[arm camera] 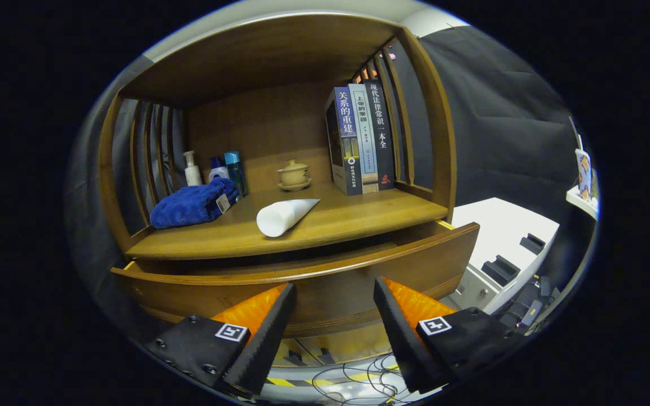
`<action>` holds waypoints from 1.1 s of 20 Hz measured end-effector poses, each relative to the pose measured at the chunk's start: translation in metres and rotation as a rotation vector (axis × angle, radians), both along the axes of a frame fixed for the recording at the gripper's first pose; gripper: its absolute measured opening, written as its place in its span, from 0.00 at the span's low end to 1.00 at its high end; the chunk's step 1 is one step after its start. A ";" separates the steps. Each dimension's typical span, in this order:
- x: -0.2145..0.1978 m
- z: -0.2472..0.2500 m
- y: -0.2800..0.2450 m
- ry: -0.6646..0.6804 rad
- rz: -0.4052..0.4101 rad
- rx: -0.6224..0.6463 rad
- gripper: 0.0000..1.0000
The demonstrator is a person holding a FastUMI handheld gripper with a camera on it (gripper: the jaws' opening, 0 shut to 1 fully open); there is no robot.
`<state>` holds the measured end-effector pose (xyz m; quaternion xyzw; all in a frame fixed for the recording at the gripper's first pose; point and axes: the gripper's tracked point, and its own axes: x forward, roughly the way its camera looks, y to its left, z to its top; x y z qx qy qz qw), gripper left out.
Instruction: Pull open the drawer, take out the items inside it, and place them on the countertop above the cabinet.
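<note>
The gripper [333,307] is showing two wedge-shaped fingers [263,332] with ribbed inner faces, spread apart with nothing between them. Each finger is sitting on a blocky mount fastened with small round screws and is carrying a square black-and-white fiducial marker [231,331] on top.

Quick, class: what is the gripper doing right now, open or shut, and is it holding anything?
Gripper: open, holding nothing; its fingers sit spread in front of the pulled-out drawer, below the countertop where a white tube lies.
</note>
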<state>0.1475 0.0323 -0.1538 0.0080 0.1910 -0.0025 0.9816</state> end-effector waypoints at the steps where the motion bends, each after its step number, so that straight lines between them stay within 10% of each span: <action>1: 0.009 -0.001 0.002 0.006 -0.002 -0.008 0.95; 9: 0.024 0.011 0.006 0.010 0.020 0.050 0.97; 22: -0.034 0.260 0.027 -0.316 0.120 -0.079 0.98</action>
